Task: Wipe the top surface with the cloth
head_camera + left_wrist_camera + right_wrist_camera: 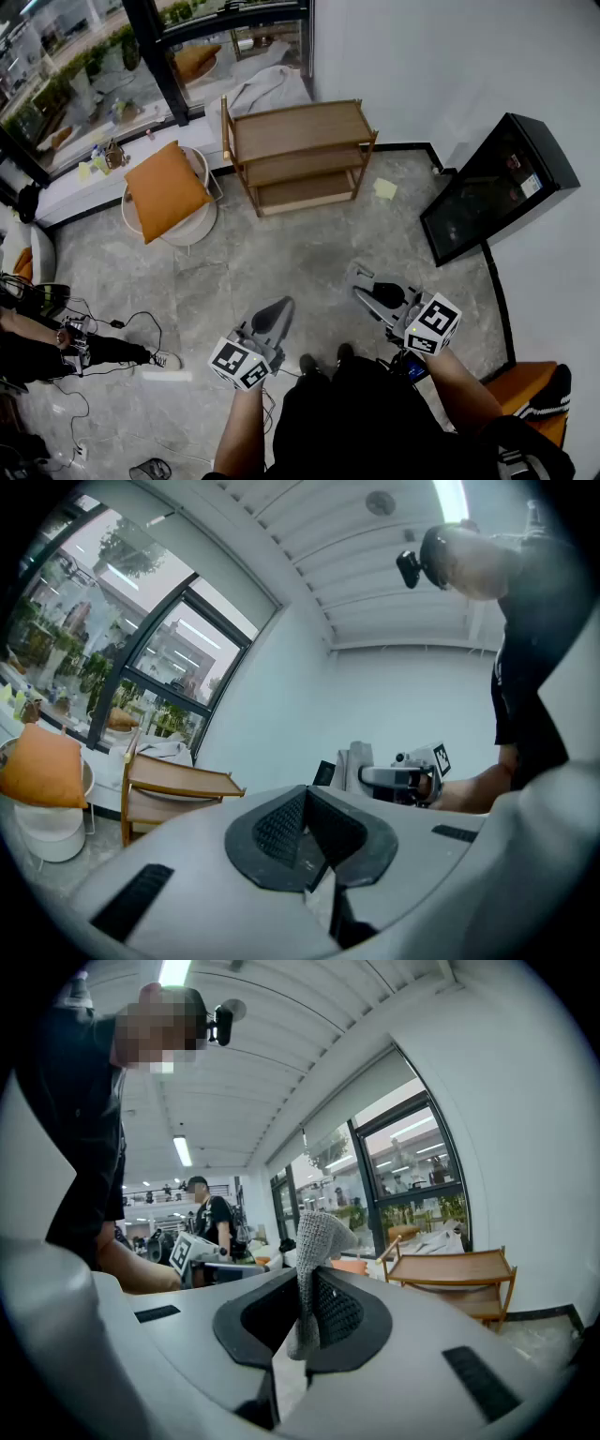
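A grey knitted cloth [317, 1251] sticks up from between the jaws of my right gripper [309, 1288], which is shut on it. In the head view the right gripper [360, 279] hangs over the grey floor, well short of the wooden three-tier shelf [300, 150], and the cloth [357, 275] shows at its tip. My left gripper [278, 310] is beside it, also above the floor, and in its own view the left gripper [305, 803] is shut with nothing between its pads. The shelf's top board [302, 127] is bare. The left gripper view shows the shelf [173, 785] at the left and the right gripper [398, 778] across from it.
A white round chair [202, 225] with an orange cushion [167, 192] stands left of the shelf. A black cabinet [487, 187] leans at the right wall. A yellow note [385, 189] lies on the floor. Cables and another person [37, 342] are at the left. Windows run behind the shelf.
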